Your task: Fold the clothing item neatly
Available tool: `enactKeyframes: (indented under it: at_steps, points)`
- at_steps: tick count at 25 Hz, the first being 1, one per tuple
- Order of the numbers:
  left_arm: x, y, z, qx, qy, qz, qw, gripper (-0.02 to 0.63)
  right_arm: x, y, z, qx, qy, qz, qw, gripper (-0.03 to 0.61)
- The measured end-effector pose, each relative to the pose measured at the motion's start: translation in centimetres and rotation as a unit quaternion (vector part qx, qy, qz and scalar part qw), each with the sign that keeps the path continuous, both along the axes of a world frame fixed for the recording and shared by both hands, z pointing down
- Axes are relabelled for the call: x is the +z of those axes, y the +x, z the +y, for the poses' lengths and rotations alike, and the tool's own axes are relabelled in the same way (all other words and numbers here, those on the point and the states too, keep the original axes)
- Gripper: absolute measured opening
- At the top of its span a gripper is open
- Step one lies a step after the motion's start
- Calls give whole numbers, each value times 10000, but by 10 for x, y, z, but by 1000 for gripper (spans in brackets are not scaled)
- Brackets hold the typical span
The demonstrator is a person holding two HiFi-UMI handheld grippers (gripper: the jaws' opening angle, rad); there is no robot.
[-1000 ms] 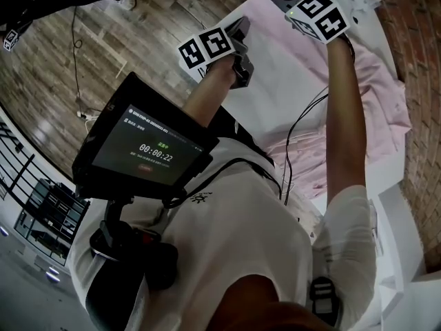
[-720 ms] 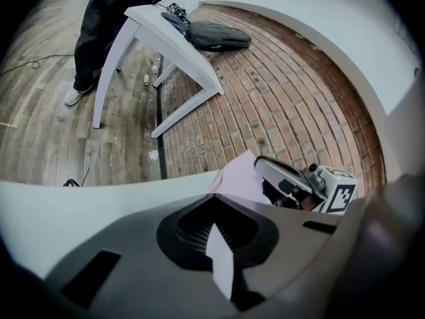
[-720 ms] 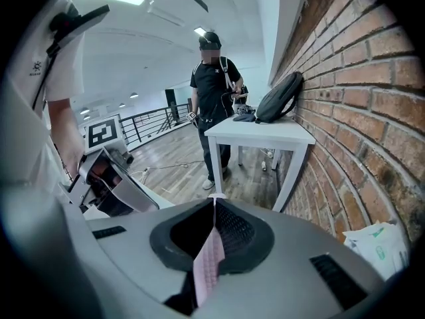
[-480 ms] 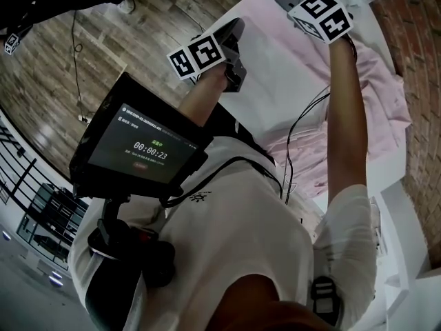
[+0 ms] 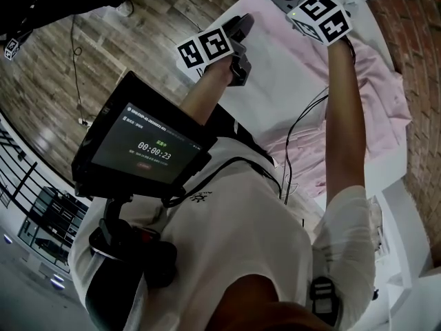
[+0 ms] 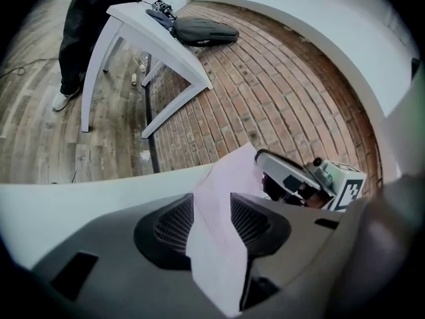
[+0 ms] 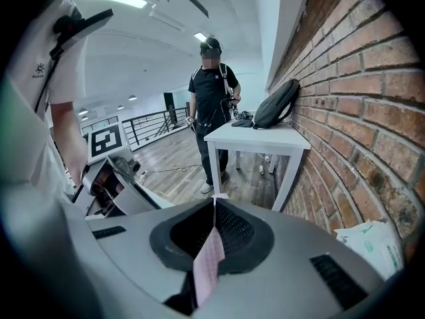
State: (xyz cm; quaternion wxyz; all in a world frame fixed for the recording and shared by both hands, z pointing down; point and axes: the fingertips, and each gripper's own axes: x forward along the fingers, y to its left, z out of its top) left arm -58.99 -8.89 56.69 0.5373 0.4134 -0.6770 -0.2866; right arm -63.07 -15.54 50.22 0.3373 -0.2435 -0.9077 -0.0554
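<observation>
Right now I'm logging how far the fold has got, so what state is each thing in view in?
pink garment: rumpled on the table, not yet neatly folded.
left gripper: jaws have just been opening and stand apart, with the pink garment loose between them.
right gripper: jaws shut on a thin fold of the pink garment.
screen: lit, timer showing.
backpack: leaning against the brick wall.

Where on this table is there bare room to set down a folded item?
One free patch: the bare white tabletop, bordered by the table's floor-side edge and the pink garment. The far end and the side toward the brick wall are crowded with bunched fabric.
</observation>
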Motion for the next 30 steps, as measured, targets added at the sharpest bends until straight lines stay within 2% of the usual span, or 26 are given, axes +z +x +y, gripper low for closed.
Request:
enactKeyframes:
  at_steps: [5,6,7,9,13,17,21,23,27,30]
  points:
    - [5,-7,-12,84,-405,42,9991,144,3,-3,3,-21,-54,22,10000,15]
    - [7,-9,-10,55,-479,72,9988,100,3,-3,3,-20,-65,23,10000,15]
    - [9,-12,-8,7,-518,110,9986,14,3,-4,3,-13,-83,19,10000,15]
    - [9,-15,-3,-57,-500,114,9987,12,3,-3,1,-10,-98,14,10000,15]
    - [-10,-9,2,48,-292,-108,9995,12,0,2,-8,31,-58,-11,10000,15]
    - [-48,1,-4,388,-18,-691,9969,12,-12,9,-20,144,63,-139,9998,15]
    - [-89,29,-21,717,309,-1191,9898,12,-38,32,-35,379,233,-390,9982,15]
    - [-105,43,-30,867,494,-1291,9866,12,-50,44,-46,534,373,-502,9966,15]
    - [-126,62,-45,1058,833,-1232,9832,12,-68,58,-60,811,527,-614,9934,15]
    - [-145,81,-57,1303,1011,-1441,9757,12,-85,82,-74,1118,639,-703,9892,15]
